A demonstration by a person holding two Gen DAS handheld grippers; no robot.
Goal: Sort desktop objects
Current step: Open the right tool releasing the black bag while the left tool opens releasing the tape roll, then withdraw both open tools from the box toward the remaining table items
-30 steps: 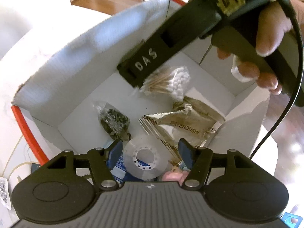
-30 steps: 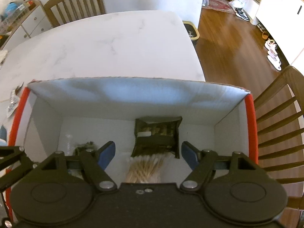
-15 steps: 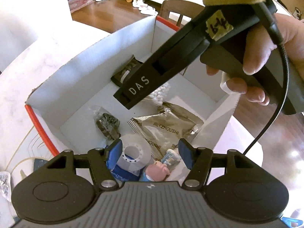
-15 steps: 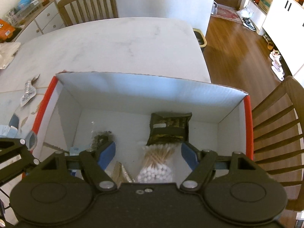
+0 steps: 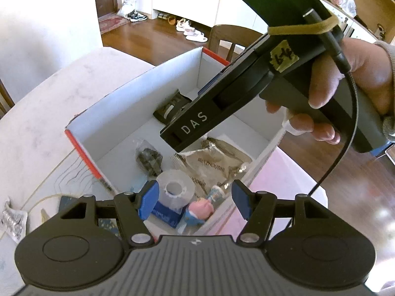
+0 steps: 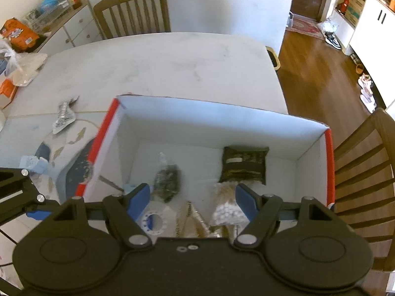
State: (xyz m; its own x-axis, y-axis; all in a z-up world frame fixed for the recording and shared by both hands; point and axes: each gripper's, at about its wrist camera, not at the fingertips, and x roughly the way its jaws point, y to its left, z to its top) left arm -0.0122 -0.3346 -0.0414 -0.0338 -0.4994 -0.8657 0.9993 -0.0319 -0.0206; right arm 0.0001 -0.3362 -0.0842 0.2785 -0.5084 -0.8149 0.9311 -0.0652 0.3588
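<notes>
A white cardboard box with red edges holds the sorted items: a clear tape roll, a gold foil packet, a dark seed bag, a dark packet, a cotton swab bag and a small pink figure. My left gripper hangs open above the box's near end, holding nothing. My right gripper is also open and empty above the box; in the left wrist view a hand holds its body over the box.
The box stands on a white marble table. Left of it lie a silver wrapper, a blue packet and paper scraps. Wooden chairs stand to the right of the box and behind the table; wooden floor lies beyond.
Both grippers have risen up and back from inside the box, so more of the box and table shows. The cotton swab bag stays in the box below the right gripper.
</notes>
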